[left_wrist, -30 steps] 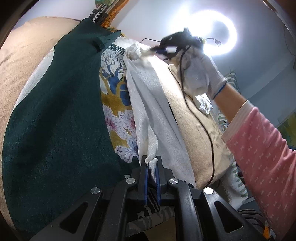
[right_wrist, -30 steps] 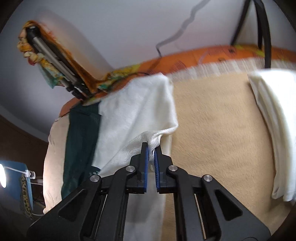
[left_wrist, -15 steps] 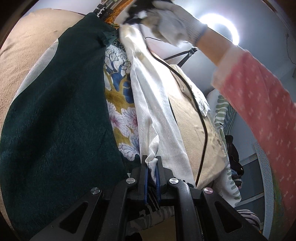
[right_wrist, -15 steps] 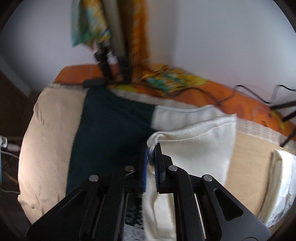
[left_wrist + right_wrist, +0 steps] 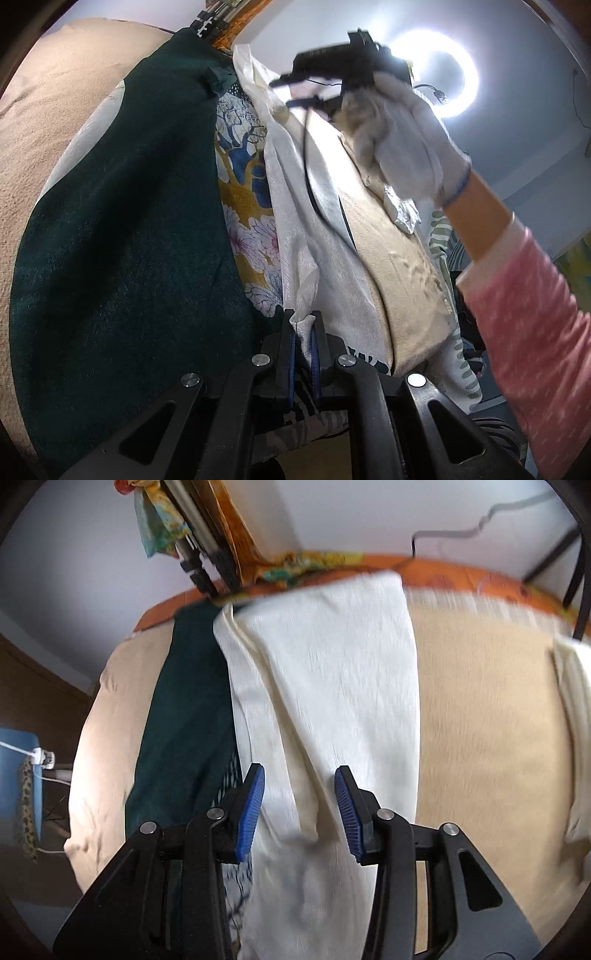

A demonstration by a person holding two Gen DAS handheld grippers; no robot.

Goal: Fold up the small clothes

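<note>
The left gripper (image 5: pixel 303 345) jaws clamp a corner of the cream cloth (image 5: pixel 325 686); the right gripper (image 5: pixel 300 805) jaws stand apart above it.

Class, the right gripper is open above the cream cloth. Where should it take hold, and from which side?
Probably the far corner of the cream cloth, approached from above. It lies flat lengthwise, while the left gripper pinches the near end, so the far edge is the free one. The right gripper hangs open.

Home bedroom w/ filming setup: beige blanket (image 5: pixel 487 716) on bed, ring light (image 5: pixel 436 74), patterned cloths (image 5: pixel 243 206).
</note>
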